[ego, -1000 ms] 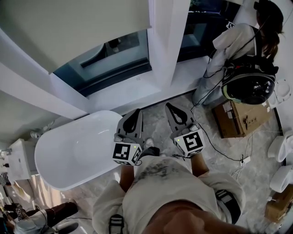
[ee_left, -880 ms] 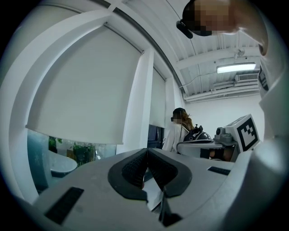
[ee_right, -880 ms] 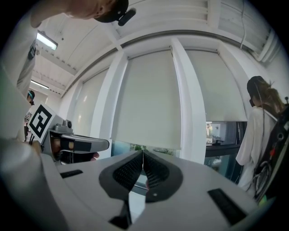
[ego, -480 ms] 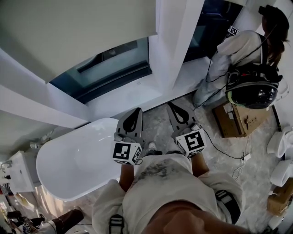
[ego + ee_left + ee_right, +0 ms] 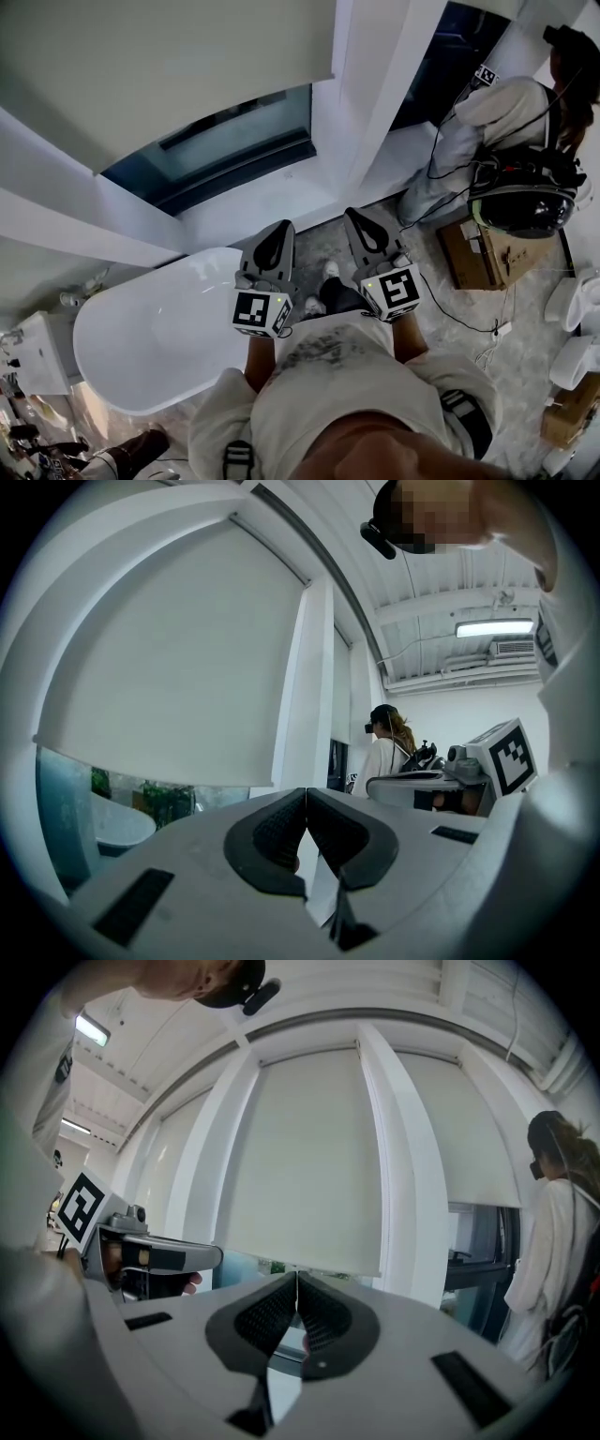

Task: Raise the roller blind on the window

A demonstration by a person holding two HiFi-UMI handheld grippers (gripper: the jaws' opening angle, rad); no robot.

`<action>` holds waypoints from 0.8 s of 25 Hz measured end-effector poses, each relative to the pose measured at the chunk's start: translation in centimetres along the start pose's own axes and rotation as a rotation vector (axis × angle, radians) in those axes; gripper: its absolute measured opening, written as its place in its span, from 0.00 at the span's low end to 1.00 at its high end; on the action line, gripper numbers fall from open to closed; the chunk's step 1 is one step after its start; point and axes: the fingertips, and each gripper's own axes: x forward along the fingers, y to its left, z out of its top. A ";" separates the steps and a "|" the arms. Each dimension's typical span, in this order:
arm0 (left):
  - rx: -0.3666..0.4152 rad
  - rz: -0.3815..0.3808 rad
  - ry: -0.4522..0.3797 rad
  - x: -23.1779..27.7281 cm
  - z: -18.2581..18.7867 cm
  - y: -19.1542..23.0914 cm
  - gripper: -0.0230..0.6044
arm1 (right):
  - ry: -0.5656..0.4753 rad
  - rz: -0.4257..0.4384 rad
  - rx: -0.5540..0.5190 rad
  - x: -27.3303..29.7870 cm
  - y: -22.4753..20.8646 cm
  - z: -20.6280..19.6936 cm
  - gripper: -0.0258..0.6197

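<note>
— From the head view?
— Saw the left gripper [image 5: 277,230] and right gripper [image 5: 357,217] side by side near the body, right of a white bathtub [image 5: 141,328]. Saw the roller blind [image 5: 159,66] far off, covering most of the window [image 5: 225,141], well apart from both.
— Left gripper view?
— Showed fingers pressed together, nothing between; roller blind far ahead.
— Right gripper view?
— Likewise: fingers together, empty, roller blind ahead.

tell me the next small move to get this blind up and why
Probably step forward and lift the right gripper toward the roller blind's lower edge. Both it and the left gripper are shut, empty and held low by the body, well short of the blind, which hangs partway down the window. No pull cord shows.
</note>
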 end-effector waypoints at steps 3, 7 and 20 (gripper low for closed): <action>0.000 0.012 0.004 1.2 -0.1 0.7 0.05 | -0.007 0.014 0.000 1.2 -0.7 0.1 0.14; 0.004 0.023 0.008 3.1 -0.1 1.3 0.05 | -0.004 0.023 0.008 2.6 -2.3 -0.2 0.14; 0.004 0.068 0.022 10.8 0.0 3.7 0.05 | -0.012 0.093 0.012 8.7 -8.1 -0.1 0.14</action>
